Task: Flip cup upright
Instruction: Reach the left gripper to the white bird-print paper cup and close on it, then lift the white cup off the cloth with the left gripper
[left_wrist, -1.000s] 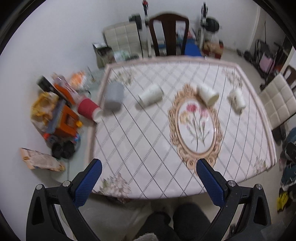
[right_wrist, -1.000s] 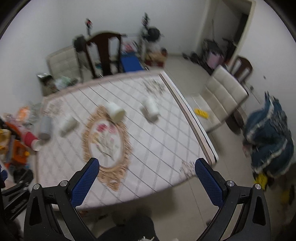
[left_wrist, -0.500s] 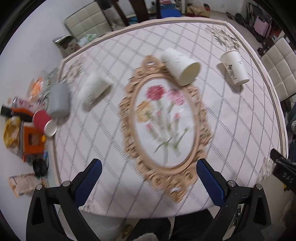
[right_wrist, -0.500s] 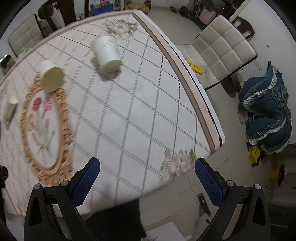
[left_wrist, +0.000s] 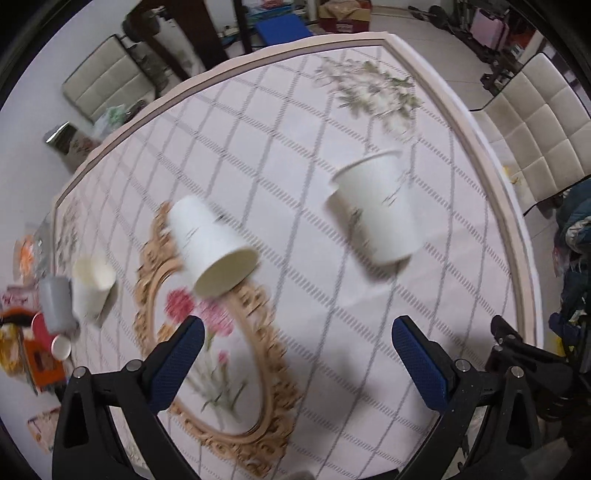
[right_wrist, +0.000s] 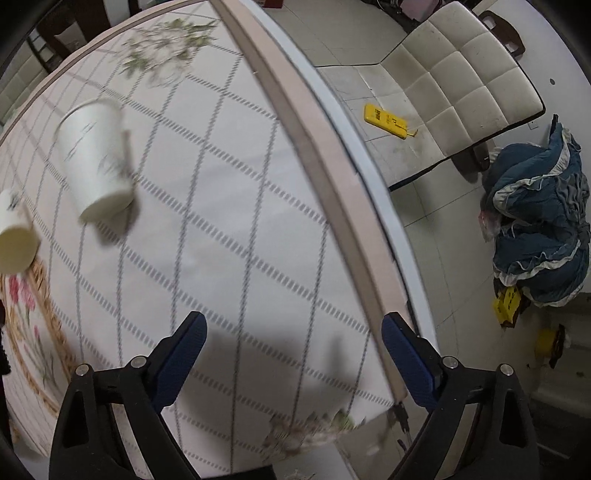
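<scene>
The cup (left_wrist: 212, 245) nearest your left gripper (left_wrist: 295, 358) lies on its side on the table (left_wrist: 258, 155), its open mouth turned toward you and resting on the top edge of the gold oval frame (left_wrist: 218, 369) printed on the cloth. Your left gripper hangs above the near part of the table with its blue fingers (left_wrist: 177, 363) spread wide and nothing between them. Your right gripper (right_wrist: 293, 352) is released too, hovering over the near right corner of the table (right_wrist: 221, 221), empty.

A little farther and to the right, a second white cup (left_wrist: 376, 206) also lies on its side, base end toward you; the right wrist view shows it at upper left (right_wrist: 96, 158), blurred. To the far left, near the table's edge, sits a third white cup (left_wrist: 90, 286) with a grey cup (left_wrist: 55, 308) just beside it, and a red cup (left_wrist: 50, 336) beyond the edge. A padded cream chair (left_wrist: 543, 136) stands past the right side, and a blue garment (right_wrist: 543, 236) lies heaped on the floor.
</scene>
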